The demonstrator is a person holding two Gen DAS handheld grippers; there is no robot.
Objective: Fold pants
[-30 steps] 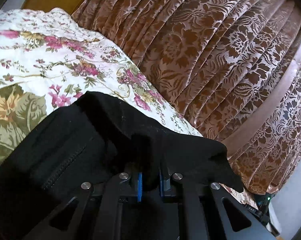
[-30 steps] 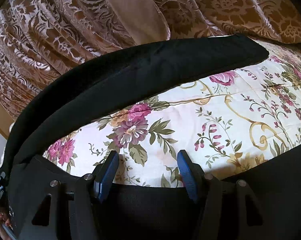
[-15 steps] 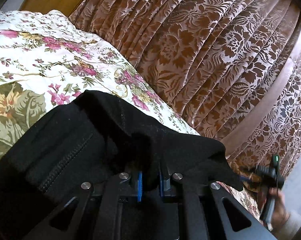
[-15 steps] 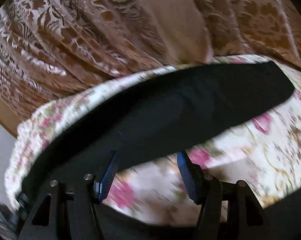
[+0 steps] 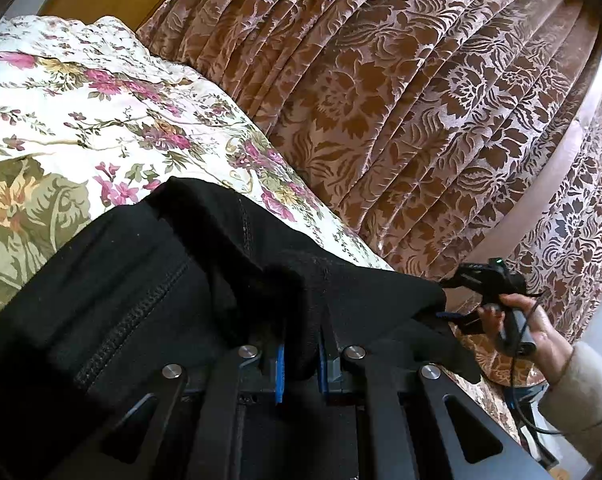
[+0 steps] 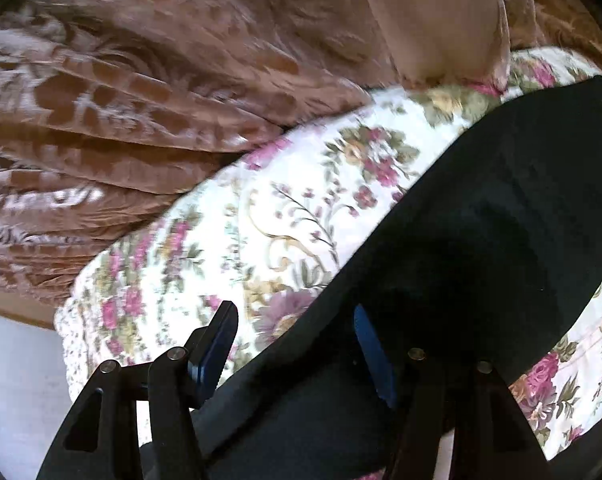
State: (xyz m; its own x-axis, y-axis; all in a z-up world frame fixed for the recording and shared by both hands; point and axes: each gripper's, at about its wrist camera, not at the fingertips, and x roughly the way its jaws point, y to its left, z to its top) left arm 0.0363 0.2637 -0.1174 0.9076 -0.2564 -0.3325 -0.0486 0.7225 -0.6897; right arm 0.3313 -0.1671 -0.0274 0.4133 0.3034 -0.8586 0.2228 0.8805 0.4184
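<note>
Brown curtains [image 5: 401,100] back a floral bedspread [image 5: 61,128] where black pants [image 5: 149,280] lie. Left gripper [image 5: 299,360] pinches a bunched fold of them; right gripper [image 6: 297,344] hovers above a leg, fingers spread, grasping nothing.

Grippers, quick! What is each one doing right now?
Left gripper: closed on the black pants.
Right gripper: open, holding nothing, above the pants.

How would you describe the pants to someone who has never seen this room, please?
Start at the brown patterned curtain, then drop to the bed with the white floral quilt beside it. The pants lie on that quilt, one bunched fold pinched in the left tool. They are the only plain black fabric there.
</note>
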